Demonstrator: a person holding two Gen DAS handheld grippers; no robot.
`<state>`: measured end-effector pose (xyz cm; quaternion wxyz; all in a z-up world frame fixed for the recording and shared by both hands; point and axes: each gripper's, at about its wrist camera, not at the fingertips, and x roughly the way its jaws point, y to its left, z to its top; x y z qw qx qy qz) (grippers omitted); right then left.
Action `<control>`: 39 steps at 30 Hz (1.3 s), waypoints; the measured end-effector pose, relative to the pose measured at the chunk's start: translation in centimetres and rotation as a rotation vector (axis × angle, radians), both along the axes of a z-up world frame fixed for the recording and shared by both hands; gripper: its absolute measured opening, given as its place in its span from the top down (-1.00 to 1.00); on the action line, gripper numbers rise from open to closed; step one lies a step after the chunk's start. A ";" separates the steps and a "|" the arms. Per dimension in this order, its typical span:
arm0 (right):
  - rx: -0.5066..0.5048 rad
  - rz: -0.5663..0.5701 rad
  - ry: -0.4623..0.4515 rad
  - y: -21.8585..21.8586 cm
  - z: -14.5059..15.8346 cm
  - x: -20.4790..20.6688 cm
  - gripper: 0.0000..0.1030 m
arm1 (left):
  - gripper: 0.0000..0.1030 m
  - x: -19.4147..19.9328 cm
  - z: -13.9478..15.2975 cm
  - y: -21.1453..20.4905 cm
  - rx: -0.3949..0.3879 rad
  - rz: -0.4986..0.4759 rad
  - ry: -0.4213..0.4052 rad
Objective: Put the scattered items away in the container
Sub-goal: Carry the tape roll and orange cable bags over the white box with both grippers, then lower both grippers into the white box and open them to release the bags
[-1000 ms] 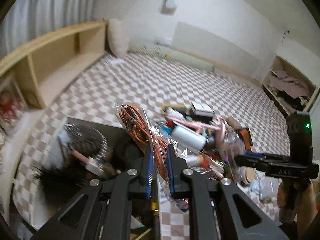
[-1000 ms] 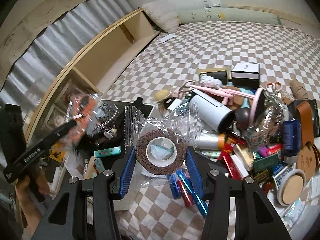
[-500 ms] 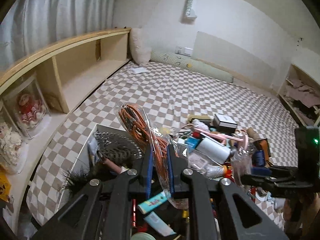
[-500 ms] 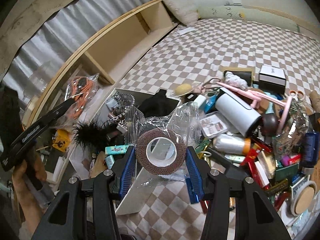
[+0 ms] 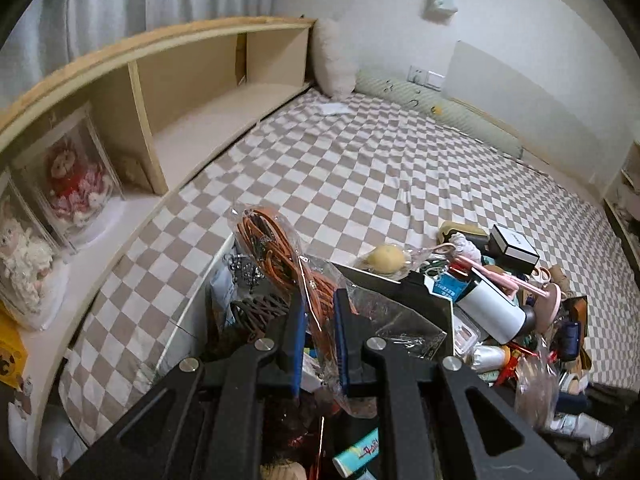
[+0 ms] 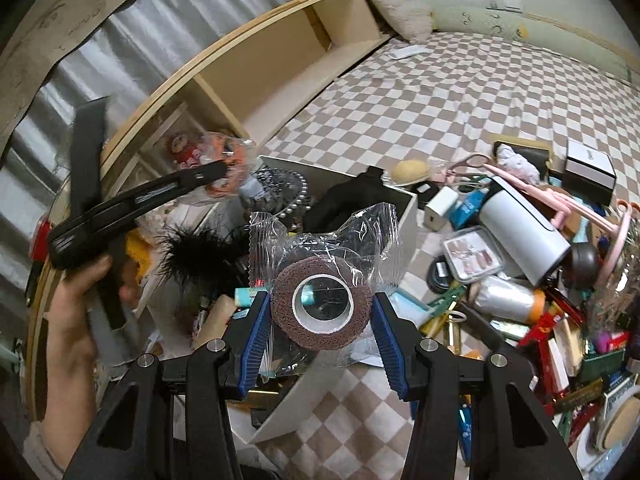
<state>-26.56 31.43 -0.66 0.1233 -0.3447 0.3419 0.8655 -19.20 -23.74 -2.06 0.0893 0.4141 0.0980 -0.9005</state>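
Contents of the white rectangular container (image 6: 404,216) are only partly legible: black feathery fluff (image 6: 192,248), a beaded silver piece and dark cloth overlap, and the black gripper bodies cover its lower part in both views. In the left wrist view its lower right corner is dark and cut off. Surface: a beige-and-white checkered cover (image 5: 360,168), with a pale wooden shelf unit (image 5: 192,80) along the upper left and grey curtains behind. Left gripper (image 5: 318,344), blue pads nearly together, pinches a clear bag of coiled orange cord (image 5: 276,248), centre frame over the container. Right gripper (image 6: 320,332) clamps a brown tape roll in a clear plastic bag (image 6: 320,304), lower centre over the container's near edge. Only the right wrist view shows the bare hand (image 6: 76,312) holding the left gripper, at left; it also shows more of the scattered pile (image 6: 540,280) at right.
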 end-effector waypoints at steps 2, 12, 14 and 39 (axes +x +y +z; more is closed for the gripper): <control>0.008 0.014 0.013 -0.5 0.4 -0.3 0.01 | 0.74 -0.6 -0.6 -0.3 0.000 0.011 -0.022; 0.075 0.091 0.046 -3.4 2.3 -0.9 0.01 | 0.73 -2.5 -3.7 -1.5 0.086 0.059 -0.115; 0.086 0.098 0.050 -3.7 2.6 -0.8 0.01 | 0.59 -2.6 -4.2 -1.6 0.098 0.074 -0.132; 0.130 -0.005 0.107 -0.4 4.9 -2.3 0.01 | -0.52 4.9 -1.3 1.7 -0.232 -0.081 -0.111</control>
